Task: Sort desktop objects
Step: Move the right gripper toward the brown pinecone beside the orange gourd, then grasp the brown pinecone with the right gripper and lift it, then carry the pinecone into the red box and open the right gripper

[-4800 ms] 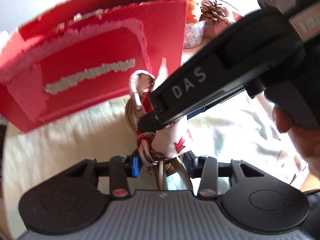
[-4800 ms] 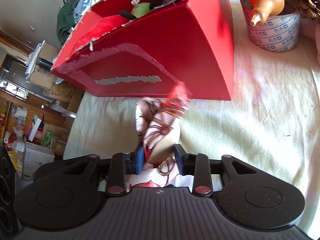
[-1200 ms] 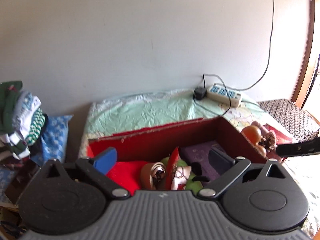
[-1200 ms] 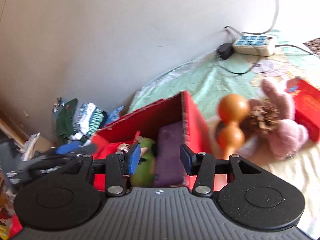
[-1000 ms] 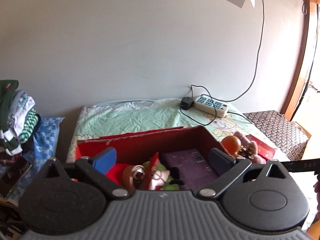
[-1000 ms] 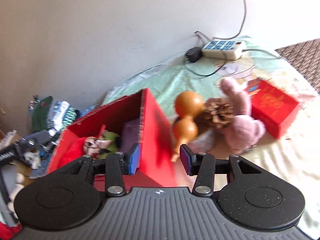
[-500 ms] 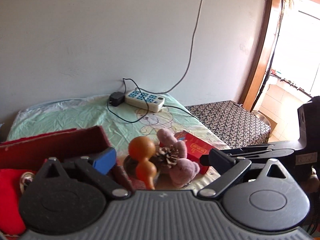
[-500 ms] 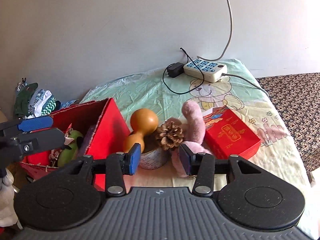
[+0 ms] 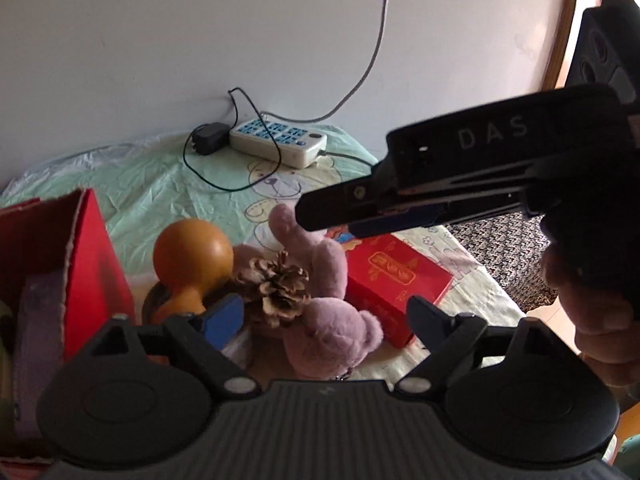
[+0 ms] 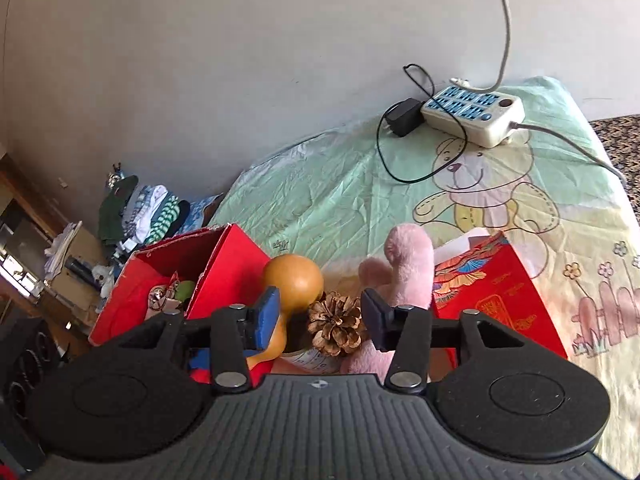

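My left gripper (image 9: 324, 314) is open and empty, above a pink plush rabbit (image 9: 324, 312) and a pine cone (image 9: 276, 284). An orange gourd (image 9: 192, 260) stands beside them on a tape roll. My right gripper (image 10: 320, 318) is open and empty, just above the pine cone (image 10: 336, 326), with the gourd (image 10: 292, 280) at its left finger and the rabbit (image 10: 404, 268) at its right. It also shows in the left wrist view (image 9: 332, 210), over the rabbit. The big red box (image 10: 160, 276) at left holds sorted items.
A small red gift box (image 10: 496, 292) lies right of the rabbit. A power strip (image 10: 472, 112) with cable and a black plug sits at the back by the wall. Folded clothes (image 10: 140, 212) are piled beyond the table's left end.
Both grippers have come closer to the gourd, pine cone and rabbit cluster. The right gripper now reaches across the left wrist view above the rabbit. Both stay open and empty.
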The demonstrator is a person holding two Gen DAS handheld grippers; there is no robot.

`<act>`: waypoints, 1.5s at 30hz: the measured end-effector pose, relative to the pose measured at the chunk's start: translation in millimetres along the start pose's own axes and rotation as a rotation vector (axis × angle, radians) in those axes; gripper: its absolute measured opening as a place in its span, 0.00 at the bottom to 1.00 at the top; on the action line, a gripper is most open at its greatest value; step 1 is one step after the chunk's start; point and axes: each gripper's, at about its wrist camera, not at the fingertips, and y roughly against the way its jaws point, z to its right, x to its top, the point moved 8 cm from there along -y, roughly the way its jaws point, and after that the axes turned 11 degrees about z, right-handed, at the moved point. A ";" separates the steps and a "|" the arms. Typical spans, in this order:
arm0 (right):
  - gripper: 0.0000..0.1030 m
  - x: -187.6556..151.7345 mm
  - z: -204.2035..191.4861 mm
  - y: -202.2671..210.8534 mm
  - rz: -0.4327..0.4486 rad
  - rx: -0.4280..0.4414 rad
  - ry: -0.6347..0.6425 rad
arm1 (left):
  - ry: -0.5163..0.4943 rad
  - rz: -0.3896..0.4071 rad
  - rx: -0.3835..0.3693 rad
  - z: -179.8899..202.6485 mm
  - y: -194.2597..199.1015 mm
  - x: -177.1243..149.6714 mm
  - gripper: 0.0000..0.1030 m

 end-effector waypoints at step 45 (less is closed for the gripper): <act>0.44 16.9 -23.9 -1.4 0.045 0.127 -0.007 | -0.228 0.203 0.134 17.5 12.9 51.8 0.66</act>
